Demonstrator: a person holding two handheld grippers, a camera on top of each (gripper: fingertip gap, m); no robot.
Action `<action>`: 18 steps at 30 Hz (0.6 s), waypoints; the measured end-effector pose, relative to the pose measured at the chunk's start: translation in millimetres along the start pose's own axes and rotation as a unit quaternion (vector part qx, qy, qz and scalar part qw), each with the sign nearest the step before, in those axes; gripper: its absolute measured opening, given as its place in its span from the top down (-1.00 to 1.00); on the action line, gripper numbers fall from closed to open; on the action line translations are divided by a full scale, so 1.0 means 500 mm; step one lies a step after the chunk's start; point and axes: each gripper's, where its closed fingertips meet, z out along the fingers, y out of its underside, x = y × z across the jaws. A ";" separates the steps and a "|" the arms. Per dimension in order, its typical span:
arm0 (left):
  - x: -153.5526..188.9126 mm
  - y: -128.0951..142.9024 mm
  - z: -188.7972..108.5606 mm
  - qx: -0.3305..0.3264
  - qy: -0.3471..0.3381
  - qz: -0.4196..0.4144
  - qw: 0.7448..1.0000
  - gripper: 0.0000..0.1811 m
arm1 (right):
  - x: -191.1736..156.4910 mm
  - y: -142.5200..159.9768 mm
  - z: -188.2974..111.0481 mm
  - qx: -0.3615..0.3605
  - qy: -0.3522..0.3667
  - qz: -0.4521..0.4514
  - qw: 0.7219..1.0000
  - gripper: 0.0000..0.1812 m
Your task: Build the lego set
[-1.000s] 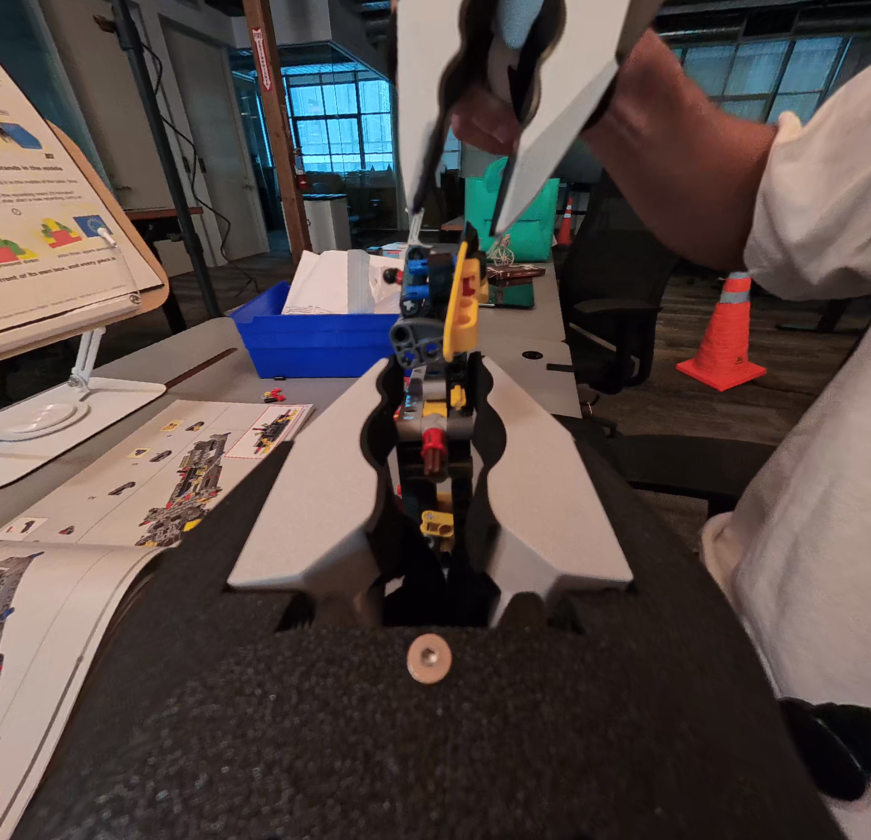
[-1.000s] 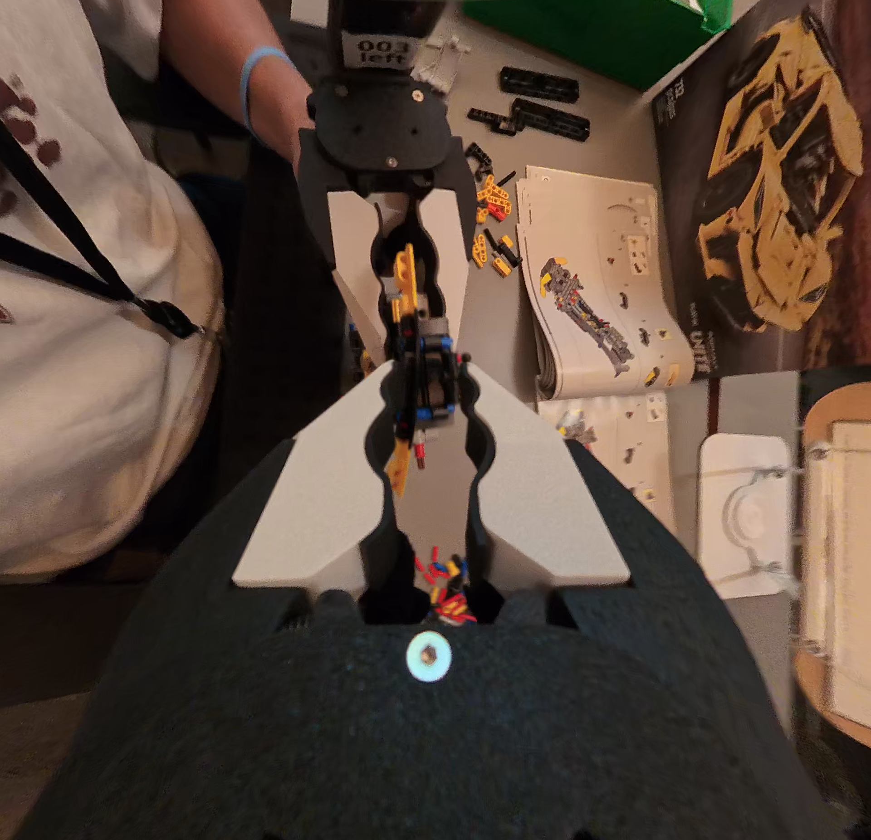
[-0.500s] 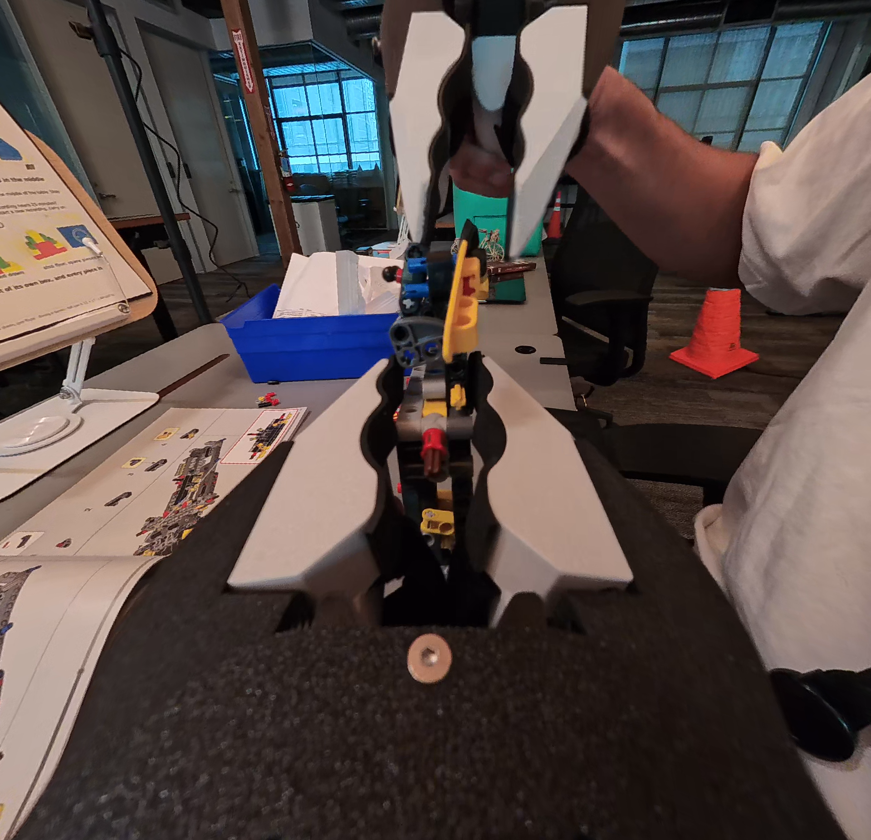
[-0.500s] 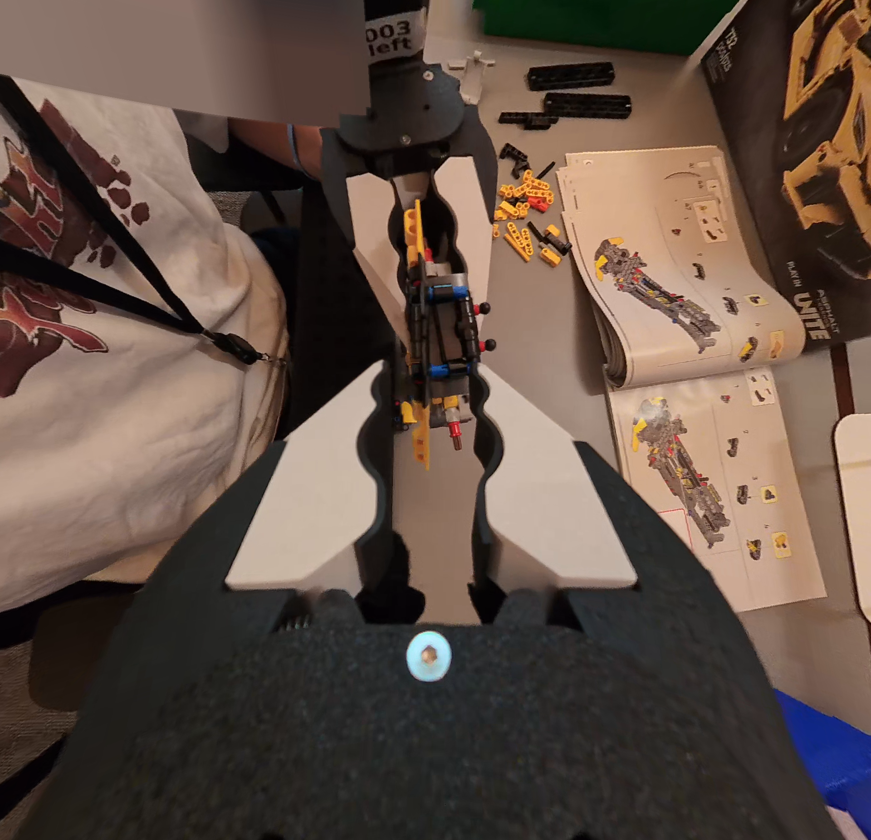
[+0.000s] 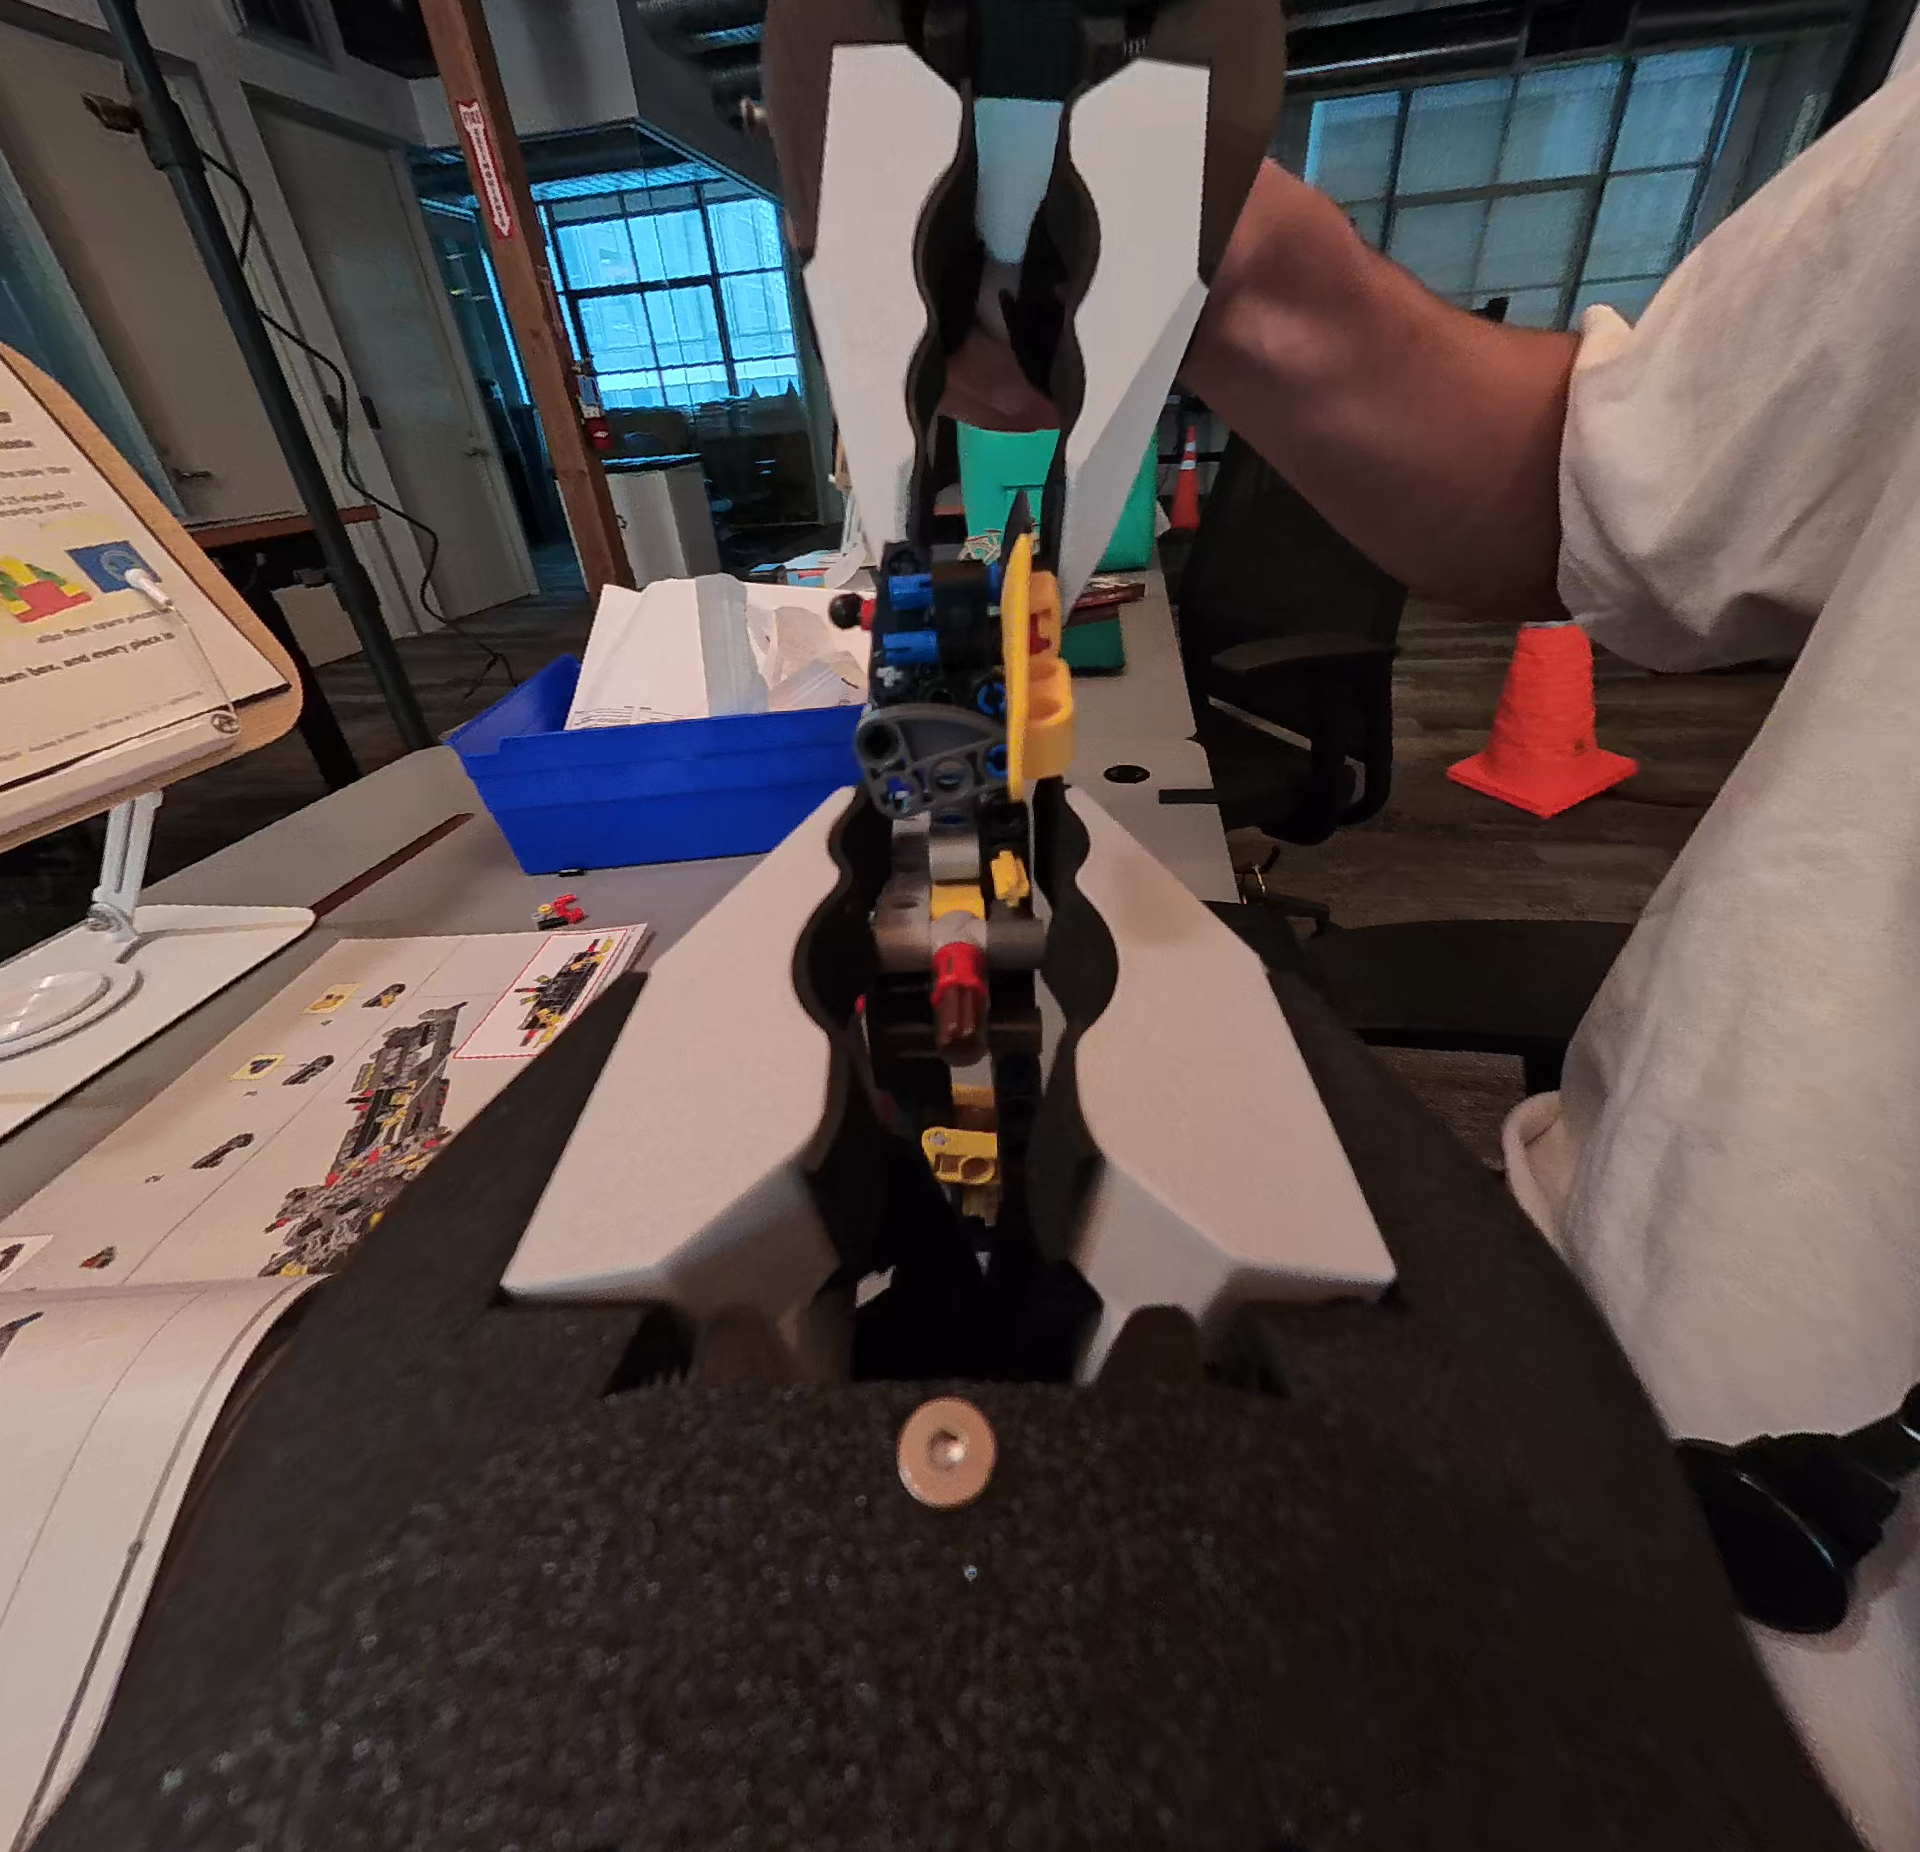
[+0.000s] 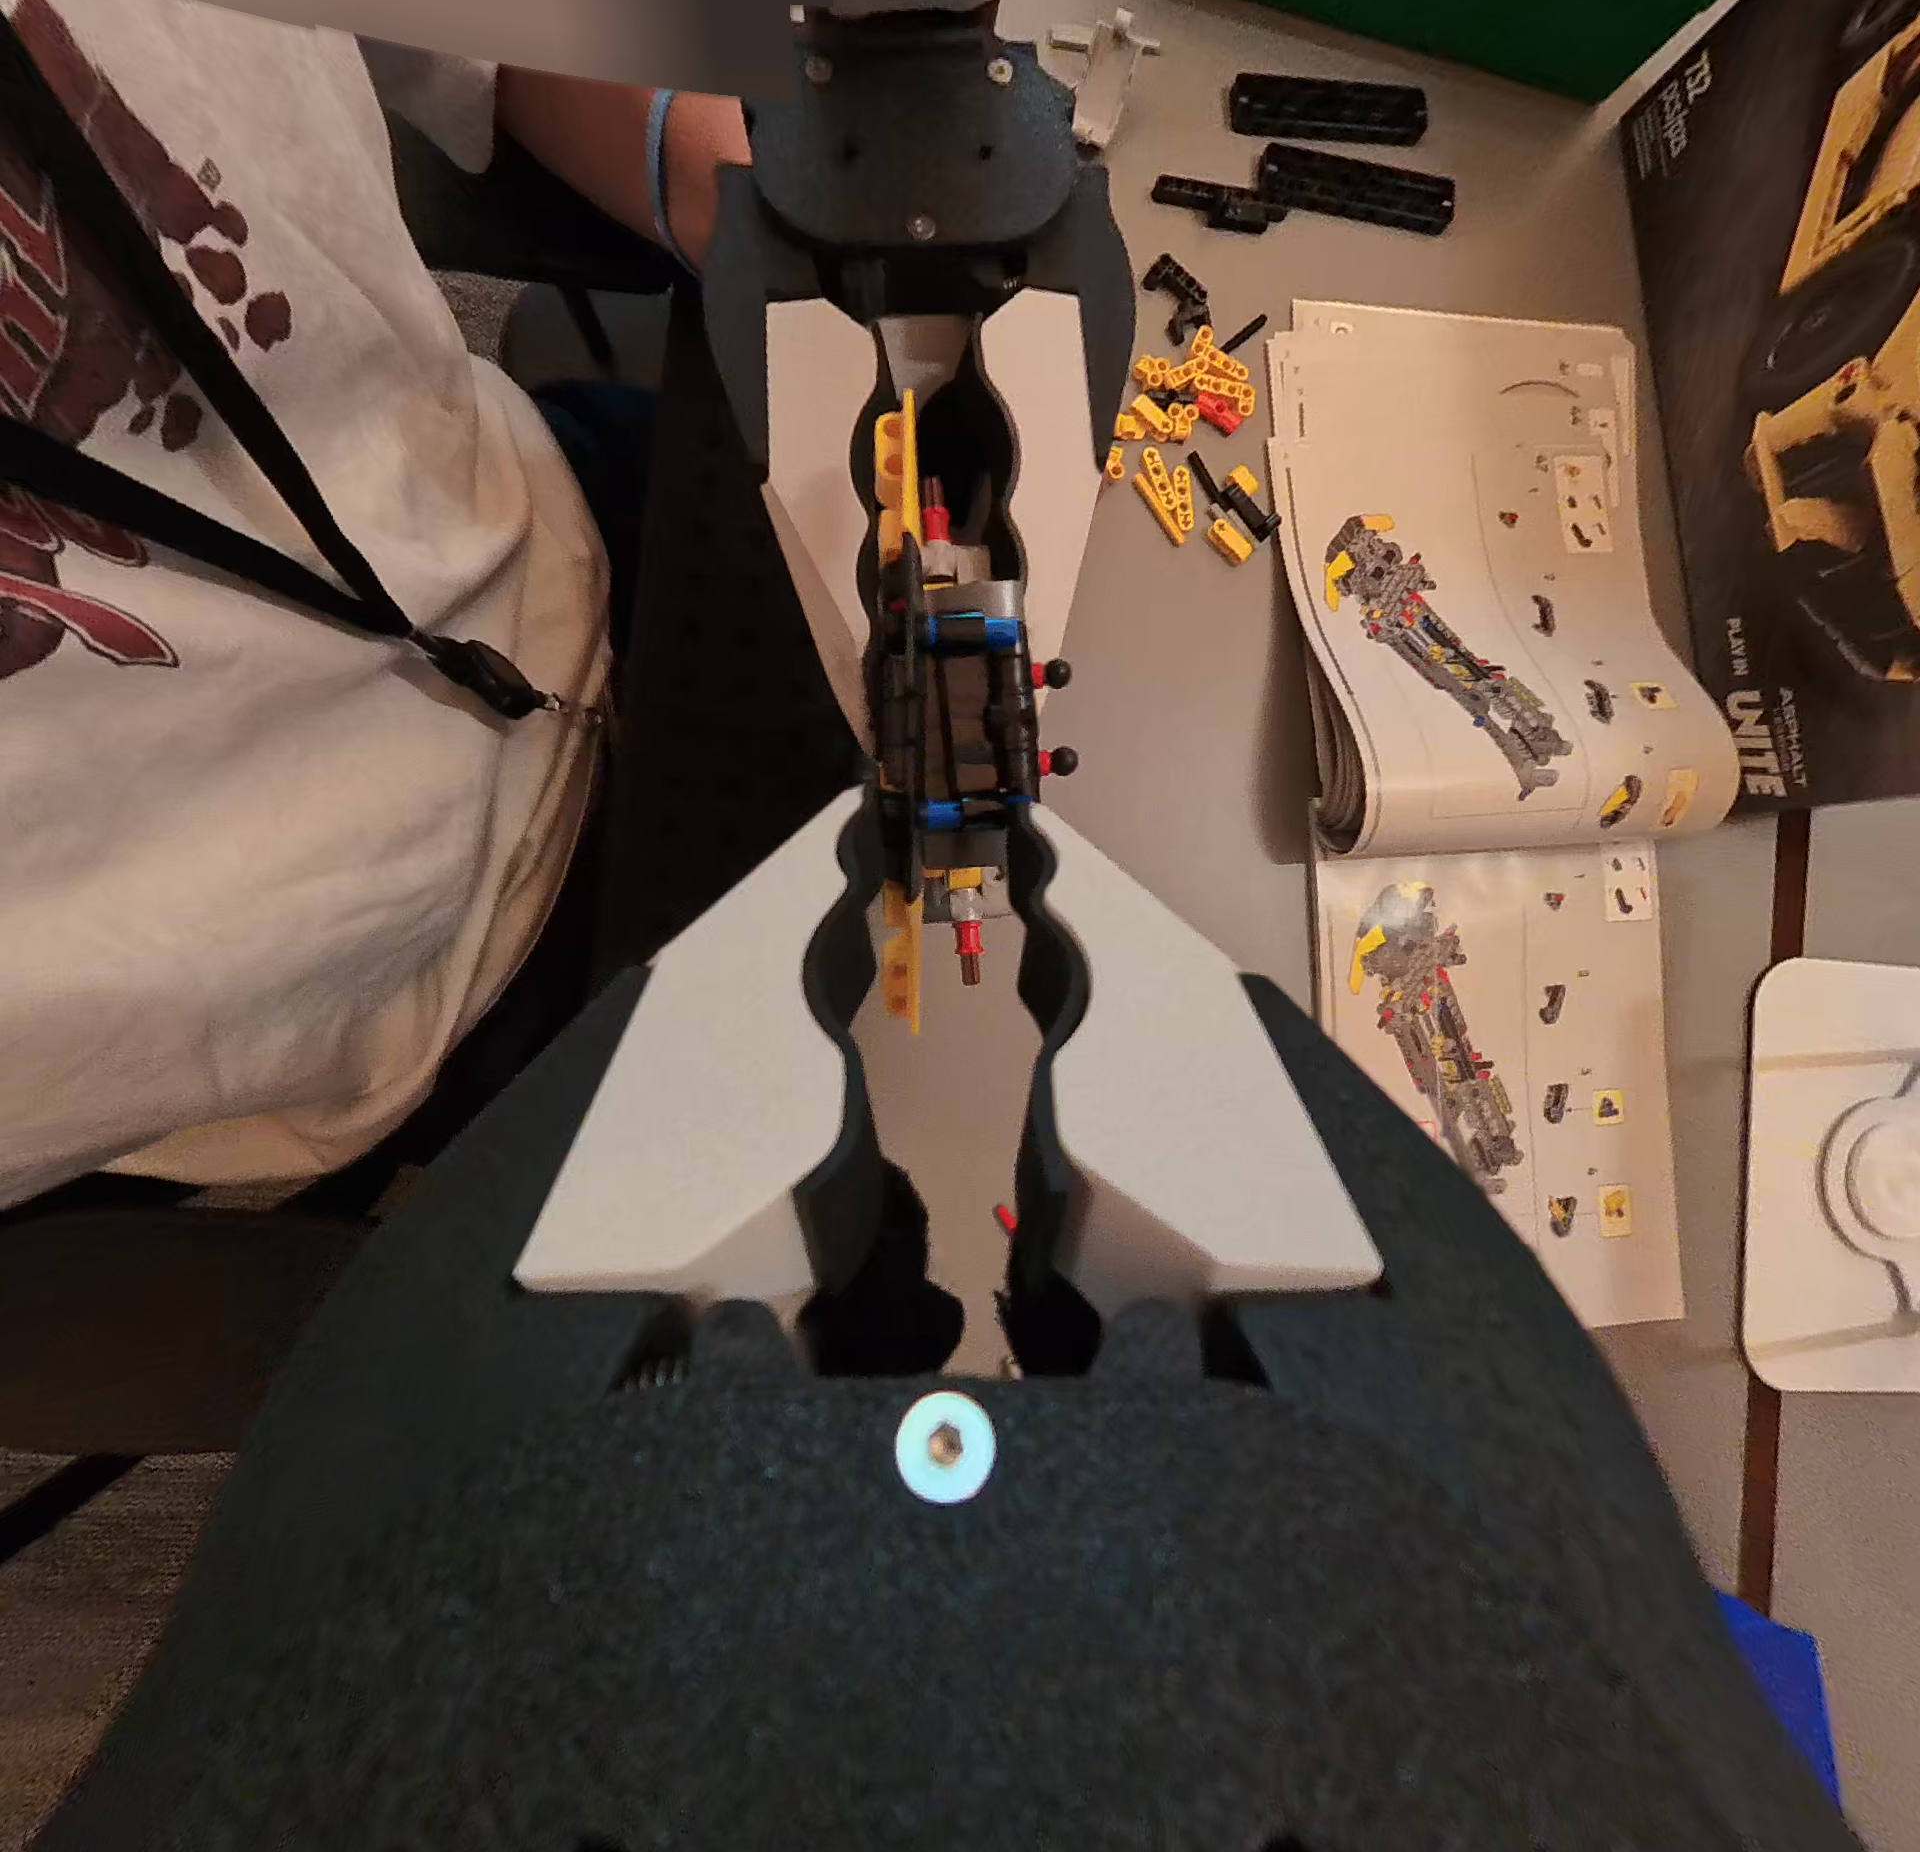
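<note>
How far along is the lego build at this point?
Early to middle. Done: a narrow subassembly of black, grey, blue and yellow pieces is already joined. In hand: the left tool grips it, while the right tool closes around its far end. Left: loose yellow pieces and black beams lie unused on the table, and the manual lies open.

- You are getting cool daylight from the windows behind, leaving the foreground dim.
- Your wide lenses are bending lines at the edges.
- The booklet is showing sharp; the sleeve is blurring slightly.
</note>
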 end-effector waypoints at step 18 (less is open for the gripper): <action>-0.015 0.001 -0.002 0.001 -0.011 -0.022 1.000 0.70 | 0.026 -0.001 -0.002 -0.007 0.097 -0.021 0.995 0.77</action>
